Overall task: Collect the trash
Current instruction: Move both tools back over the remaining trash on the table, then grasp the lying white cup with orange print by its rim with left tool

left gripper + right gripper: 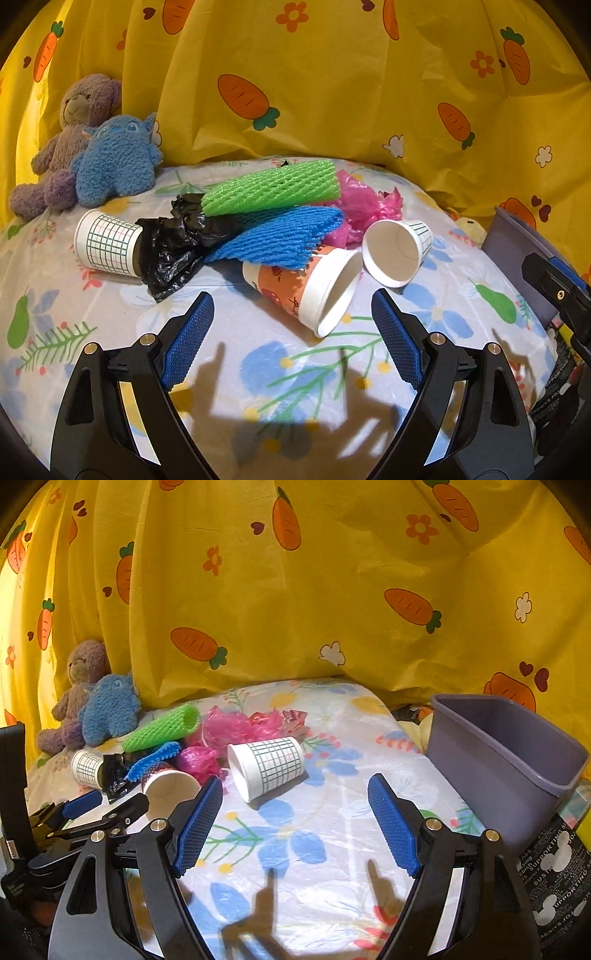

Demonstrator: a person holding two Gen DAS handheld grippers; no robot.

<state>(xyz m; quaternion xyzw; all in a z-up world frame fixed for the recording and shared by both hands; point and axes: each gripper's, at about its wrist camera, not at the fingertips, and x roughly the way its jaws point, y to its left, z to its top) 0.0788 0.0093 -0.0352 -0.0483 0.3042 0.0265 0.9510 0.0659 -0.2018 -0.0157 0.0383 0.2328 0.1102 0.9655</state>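
A heap of trash lies on the flowered sheet [221, 350]. An orange paper cup [284, 284] lies on its side, just ahead of my open left gripper [292, 295], whose pads do not touch it. Behind it lie a blue foam net [280, 236], a green foam net [273, 186], a black plastic bag [170, 243], a pink plastic bag [362, 206] and two grid-printed cups [107, 242] [397, 251]. My right gripper [295, 778] is open and empty, with a grid cup [269, 770] just beyond its left fingertip. The left gripper [107, 805] shows at the left edge of the right wrist view.
A grey plastic bin [509, 753] stands at the right edge of the bed. Two plush toys [85, 147], one purple and one blue, sit at the back left. A yellow carrot-print curtain [332, 92] hangs close behind. A dark printed bag [554, 867] lies beside the bin.
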